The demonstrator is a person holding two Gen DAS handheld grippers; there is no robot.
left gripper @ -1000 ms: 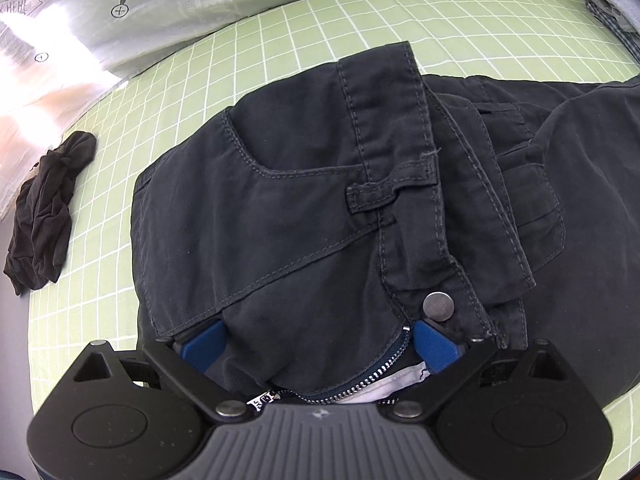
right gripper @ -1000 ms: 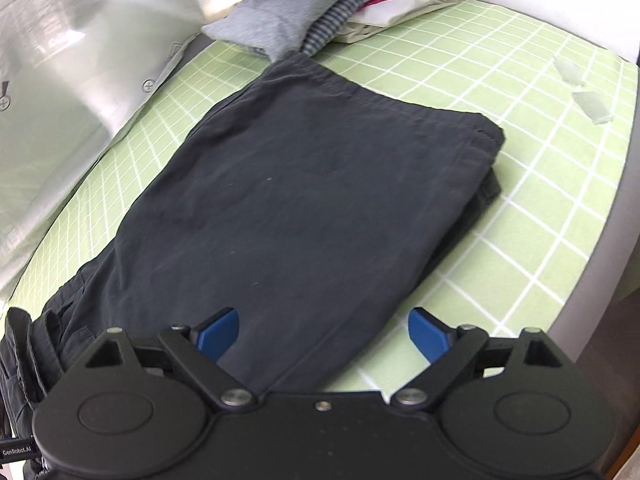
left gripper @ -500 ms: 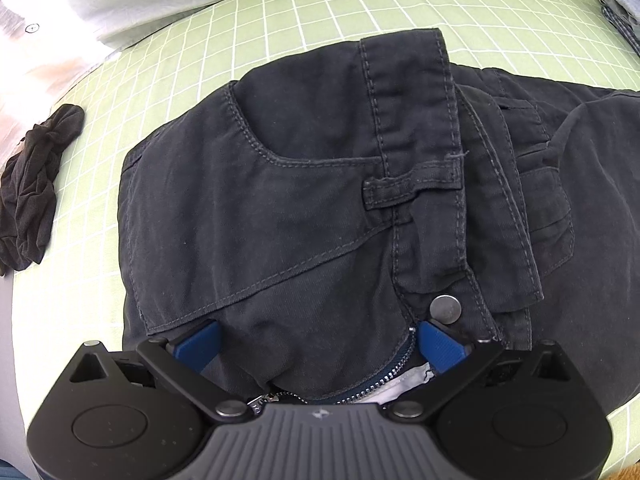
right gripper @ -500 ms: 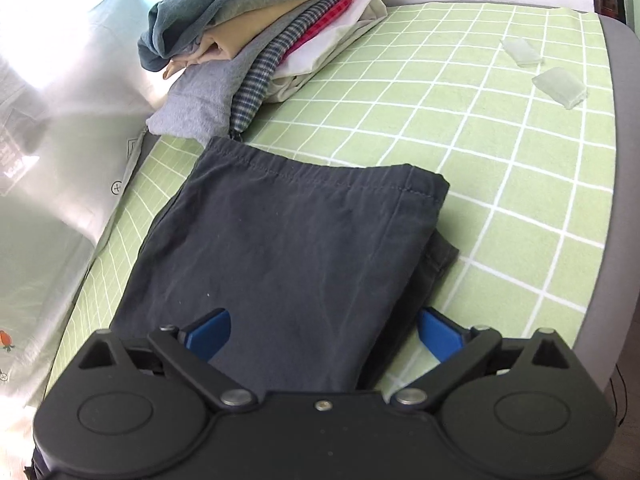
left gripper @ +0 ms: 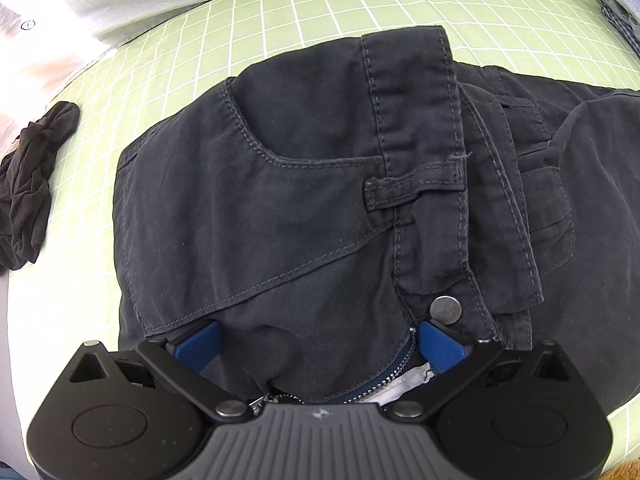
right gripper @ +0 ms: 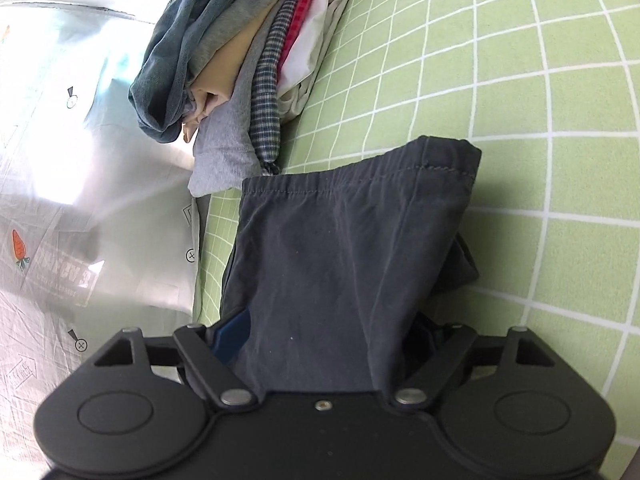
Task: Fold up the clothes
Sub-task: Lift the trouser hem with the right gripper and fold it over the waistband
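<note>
Dark navy trousers [left gripper: 280, 200] lie on the green grid mat [left gripper: 300, 12], waist end towards me, with the metal button [left gripper: 446, 309] and open zipper [left gripper: 384, 380] showing. My left gripper [left gripper: 320, 340] points steeply down on the fly, open, with bunched cloth between its blue pads [left gripper: 200, 340]. In the right wrist view the folded trouser leg [right gripper: 340, 248] runs from its hem back between the jaws of my right gripper [right gripper: 328, 340]. Those jaws are closing. The left blue pad [right gripper: 232, 336] shows at the cloth's edge, and cloth covers the right finger.
A crumpled black garment [left gripper: 28, 184] lies at the mat's left edge. A stack of folded clothes [right gripper: 240, 60] sits just beyond the trouser hem. Silvery printed plastic sheeting [right gripper: 60, 160] borders the mat. Bare green mat [right gripper: 520, 80] stretches to the right of the leg.
My right gripper has rolled, sunk and closed in on the hem end; the leg now lies between its jaws and hides the right finger. The left gripper has barely moved.
</note>
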